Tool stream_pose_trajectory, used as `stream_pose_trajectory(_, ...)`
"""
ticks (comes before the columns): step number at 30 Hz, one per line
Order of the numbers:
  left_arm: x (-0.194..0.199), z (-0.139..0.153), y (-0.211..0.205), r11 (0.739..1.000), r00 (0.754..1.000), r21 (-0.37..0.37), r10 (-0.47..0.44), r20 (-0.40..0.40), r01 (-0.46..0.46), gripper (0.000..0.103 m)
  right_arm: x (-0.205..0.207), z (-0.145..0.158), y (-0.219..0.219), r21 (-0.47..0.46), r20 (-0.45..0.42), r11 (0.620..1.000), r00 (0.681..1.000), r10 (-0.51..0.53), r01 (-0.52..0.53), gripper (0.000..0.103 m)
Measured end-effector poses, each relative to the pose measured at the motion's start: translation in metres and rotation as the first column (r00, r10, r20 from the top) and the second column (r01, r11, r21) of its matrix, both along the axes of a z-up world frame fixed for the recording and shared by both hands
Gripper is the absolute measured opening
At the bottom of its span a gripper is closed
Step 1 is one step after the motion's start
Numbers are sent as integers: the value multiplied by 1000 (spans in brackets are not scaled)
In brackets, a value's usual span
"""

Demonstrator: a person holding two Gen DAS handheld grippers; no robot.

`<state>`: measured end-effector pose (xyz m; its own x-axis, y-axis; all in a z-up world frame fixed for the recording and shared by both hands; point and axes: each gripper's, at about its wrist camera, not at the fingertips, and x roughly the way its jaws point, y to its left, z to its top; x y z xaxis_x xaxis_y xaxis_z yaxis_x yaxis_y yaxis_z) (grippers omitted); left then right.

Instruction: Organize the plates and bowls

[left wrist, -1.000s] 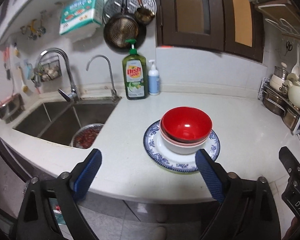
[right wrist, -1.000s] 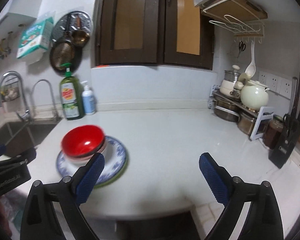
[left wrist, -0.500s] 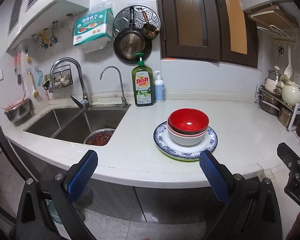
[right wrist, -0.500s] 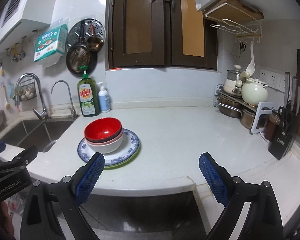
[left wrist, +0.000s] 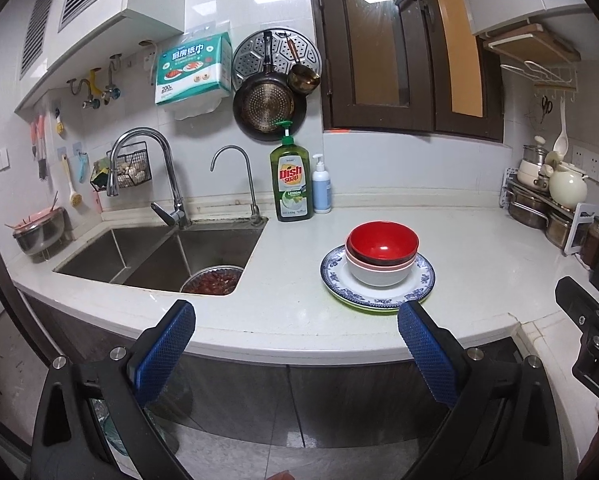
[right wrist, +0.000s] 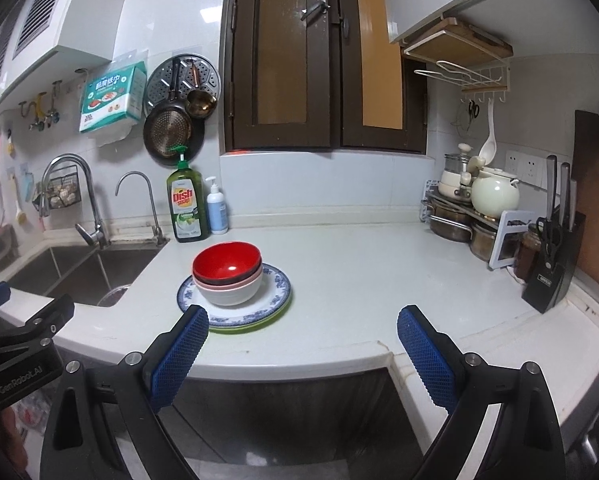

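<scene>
A red bowl (left wrist: 382,243) sits nested in a pink bowl and a white bowl (left wrist: 378,274), all stacked on a blue-patterned plate (left wrist: 423,276) that lies on a green plate on the white counter. The stack also shows in the right wrist view, red bowl (right wrist: 227,261) on the blue-patterned plate (right wrist: 277,286). My left gripper (left wrist: 295,344) is open and empty, held off the counter's front edge, well short of the stack. My right gripper (right wrist: 303,344) is open and empty, also off the counter's front edge, to the right of the stack.
A double sink (left wrist: 159,252) with a colander of red food (left wrist: 213,280) lies left of the stack. A dish soap bottle (left wrist: 291,180) and pump bottle (left wrist: 321,186) stand at the back wall. Pots and a kettle (right wrist: 493,196) on a rack and a knife block (right wrist: 551,268) stand at the right.
Both grippers have pulled back and away from the counter; the stack looks smaller and farther. The bowls and plates have not moved.
</scene>
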<state>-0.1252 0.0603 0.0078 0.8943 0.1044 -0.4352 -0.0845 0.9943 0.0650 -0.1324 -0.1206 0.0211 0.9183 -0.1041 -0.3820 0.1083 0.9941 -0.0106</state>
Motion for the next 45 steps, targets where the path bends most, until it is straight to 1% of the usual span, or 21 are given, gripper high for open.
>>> stream_pose_trajectory(12, -19, 4, 8, 1000, 1000, 16, -20, 11, 20, 103, -20, 4, 16, 11, 5, 1000, 1000, -3, 3, 96)
stream_pose_trajectory(19, -27, 6, 6, 999, 999, 23, -30, 20, 30, 103, -28, 4, 15, 13, 6, 1000, 1000, -19, 19, 96)
stream_pose_trajectory(33, -38, 11, 0, 999, 999, 24, -33, 42, 32, 103, -40, 9, 12, 13, 20, 1000, 1000, -19, 19, 96)
stream_pose_trajectory(45, -39, 12, 2, 999, 999, 14, -50, 21, 50, 103, -45, 12, 11, 7, 27, 1000, 999, -18, 18, 96)
